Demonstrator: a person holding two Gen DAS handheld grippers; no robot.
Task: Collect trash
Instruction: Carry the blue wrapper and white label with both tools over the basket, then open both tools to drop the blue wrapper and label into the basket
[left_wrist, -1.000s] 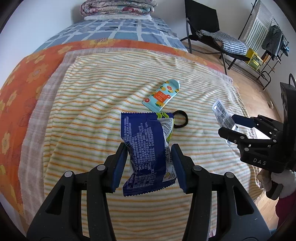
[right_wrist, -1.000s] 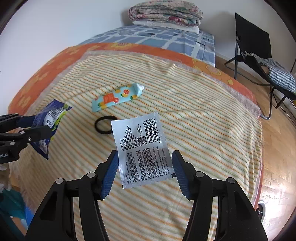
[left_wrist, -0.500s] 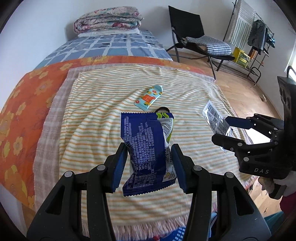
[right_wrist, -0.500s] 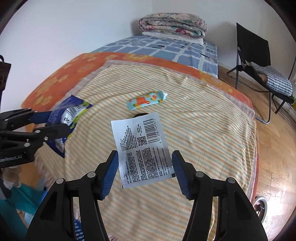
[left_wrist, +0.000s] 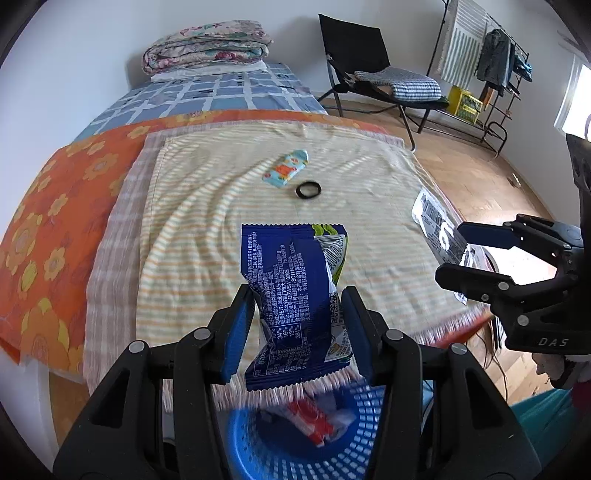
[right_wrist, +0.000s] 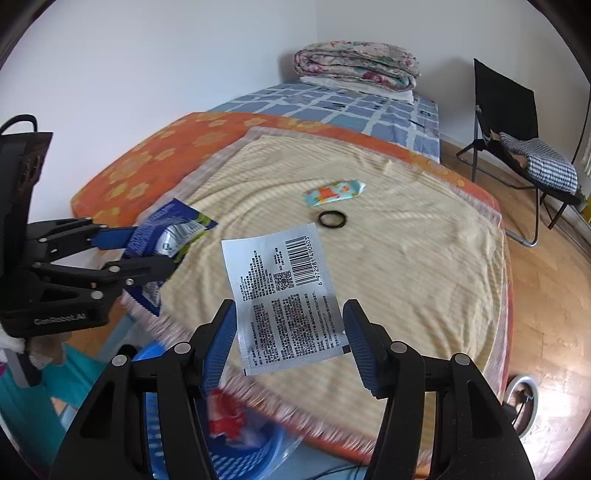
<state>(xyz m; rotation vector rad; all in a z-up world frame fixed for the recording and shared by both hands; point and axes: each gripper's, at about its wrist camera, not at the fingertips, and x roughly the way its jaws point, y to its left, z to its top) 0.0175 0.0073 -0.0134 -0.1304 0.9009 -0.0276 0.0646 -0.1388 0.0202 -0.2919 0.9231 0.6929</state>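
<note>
Both wrappers now hang above the blue basket (left_wrist: 369, 435), having left the bed: left gripper (left_wrist: 295, 314) clamps the blue wrapper (left_wrist: 291, 291), right gripper (right_wrist: 290, 325) the white sachet (right_wrist: 284, 299); release is due.

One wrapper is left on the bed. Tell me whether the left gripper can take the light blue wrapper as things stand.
Probably not: the left gripper is shut on the dark blue wrapper, and the light blue wrapper lies far up the bed.

Your left gripper (left_wrist: 298, 325): dark blue wrapper (left_wrist: 291, 302), white print, green corner. Your right gripper (right_wrist: 290, 338): silver-white sachet (right_wrist: 282, 299), black barcode. Yellow-striped cloth (left_wrist: 207, 229) over orange floral sheet (left_wrist: 55, 206); blue perforated basket (left_wrist: 306, 443); black ring (left_wrist: 308, 190).
</note>
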